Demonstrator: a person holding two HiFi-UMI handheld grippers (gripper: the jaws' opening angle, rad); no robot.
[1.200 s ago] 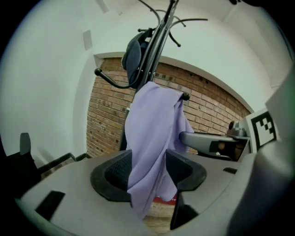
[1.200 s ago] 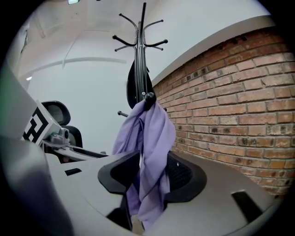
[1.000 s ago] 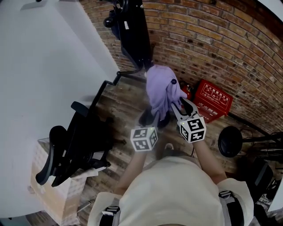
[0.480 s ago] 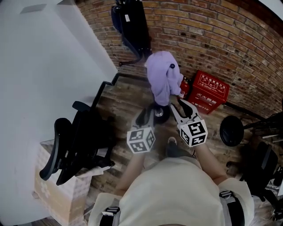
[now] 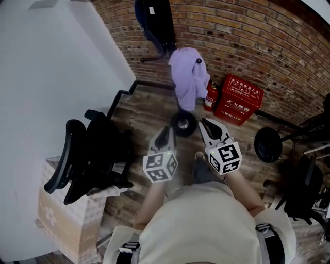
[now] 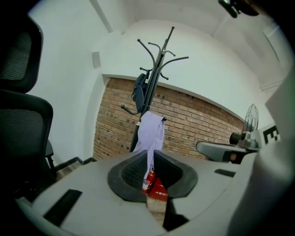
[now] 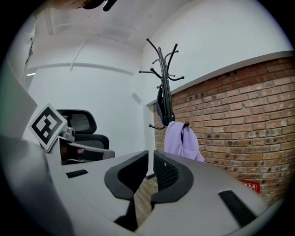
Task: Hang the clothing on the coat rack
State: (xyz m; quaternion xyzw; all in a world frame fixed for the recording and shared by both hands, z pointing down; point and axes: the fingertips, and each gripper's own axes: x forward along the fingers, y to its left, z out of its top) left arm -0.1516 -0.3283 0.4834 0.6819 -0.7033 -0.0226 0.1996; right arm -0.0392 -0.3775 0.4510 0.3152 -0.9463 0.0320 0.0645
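On a low hook of the coat rack the lavender garment hangs limp. It looks soft and light and will likely slump, so the best hold is the bunched cloth at the hook. The left hand-held gripper and right hand-held gripper sit well back, jaws closing on nothing.

The red box against the brick wall carries white printed characters and a small emblem on its lid, too small to read. The fire extinguisher just beside it has a pale label, also illegible. A white tag sits on the dark garment hanging on the coat rack; nothing on it can be made out.
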